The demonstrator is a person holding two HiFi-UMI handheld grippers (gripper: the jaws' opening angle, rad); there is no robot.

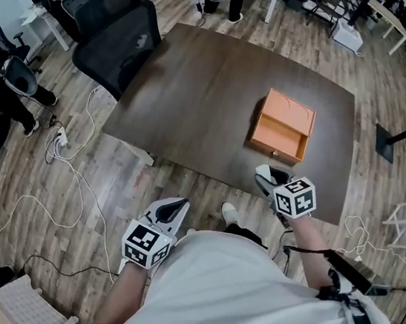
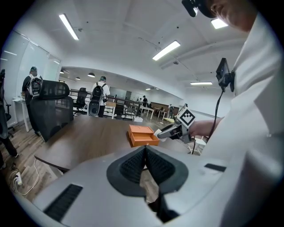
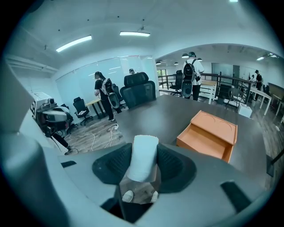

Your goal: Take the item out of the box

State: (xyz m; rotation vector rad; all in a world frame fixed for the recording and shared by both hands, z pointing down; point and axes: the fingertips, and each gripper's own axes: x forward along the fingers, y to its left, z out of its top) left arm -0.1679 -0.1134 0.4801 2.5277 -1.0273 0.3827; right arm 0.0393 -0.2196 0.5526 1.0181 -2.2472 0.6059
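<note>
Right gripper view shows the white roll (image 3: 144,153) gripped in the jaws of the right gripper (image 3: 145,167) at lower centre, clear of the orange box (image 3: 218,124) at right (jaws of the left gripper (image 2: 145,154) pressed together, empty), so removal looks done.

The left gripper (image 1: 171,210) sits close to the body at the near left, forearm tucked in, jaws pressed together on nothing. The right gripper (image 1: 266,178) reaches farther forward on an extended arm, its jaws clamping a white roll (image 3: 144,156).
</note>
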